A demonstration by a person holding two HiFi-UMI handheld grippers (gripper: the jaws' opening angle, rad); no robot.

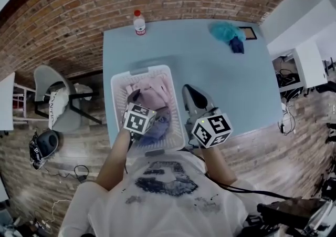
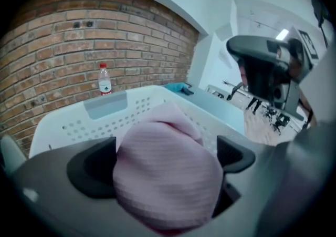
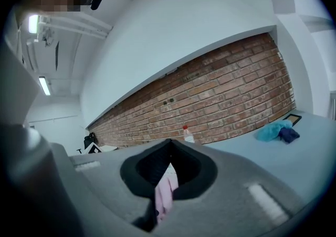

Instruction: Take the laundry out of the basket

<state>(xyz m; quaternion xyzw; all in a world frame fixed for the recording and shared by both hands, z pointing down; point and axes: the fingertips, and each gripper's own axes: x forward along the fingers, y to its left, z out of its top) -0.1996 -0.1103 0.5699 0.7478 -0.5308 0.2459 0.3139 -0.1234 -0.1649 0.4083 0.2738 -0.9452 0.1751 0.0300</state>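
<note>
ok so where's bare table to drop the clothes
The widest bare patch is the table right of the basket, short of the teal pile. A narrower strip runs between basket and bottle. The far right corner and the basket itself are crowded.

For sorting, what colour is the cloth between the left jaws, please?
The cloth is pink; left gripper view.

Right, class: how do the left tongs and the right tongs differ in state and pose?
The left tongs stand wide open around a pink garment in the basket; the right tongs are shut, pinching a pink strip of cloth. The left tongs tilt down into the basket; the right tongs point nearly level beside it. Both have pink cloth between them.
</note>
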